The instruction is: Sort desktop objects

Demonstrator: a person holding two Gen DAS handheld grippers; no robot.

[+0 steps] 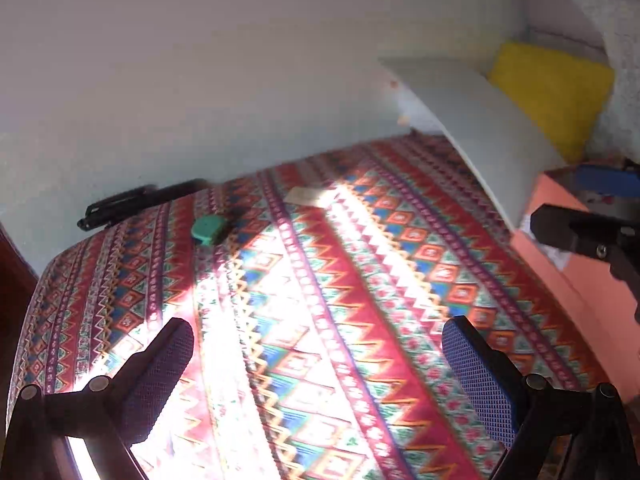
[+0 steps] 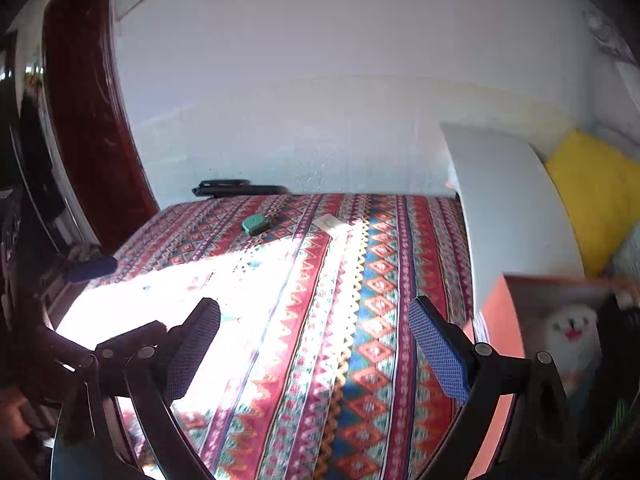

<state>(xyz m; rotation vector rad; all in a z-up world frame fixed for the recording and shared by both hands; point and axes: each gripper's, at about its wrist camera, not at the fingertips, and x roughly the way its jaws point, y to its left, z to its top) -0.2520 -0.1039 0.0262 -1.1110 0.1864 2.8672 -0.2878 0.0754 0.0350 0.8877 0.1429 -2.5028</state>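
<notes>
Table with patterned cloth (image 1: 328,264), striped in red, blue, green and white zigzags and diamonds, a broad patch of sunlight across its near left part; it stands against a pale wall (image 1: 200,60). Left gripper (image 1: 318,364): black frame, blue textured pads, fingers spread wide with nothing between them, held over the near edge of the cloth. Right gripper (image 2: 314,344): same make, fingers likewise spread wide and empty, held over the near right part of the cloth; part of it also shows at the right edge of the left wrist view. Items on the cloth: one black pen (image 1: 136,202), lying flat along the far left edge beside the wall; one small green object (image 1: 208,229), rounded, a little in front of the pen and apart from it, kind not clear; one small pale card or tag (image 1: 305,196), flat, to the right of the green object and at the edge of the sunlit strip. Pink box (image 2: 504,320), open, at the right edge of the table just beside the right gripper; inside it a white plush toy (image 2: 574,326). White curved panel (image 2: 512,216) behind the box. Yellow cushion (image 2: 596,196) beyond the panel. Dark red wooden door or frame (image 2: 88,120) at the left.
</notes>
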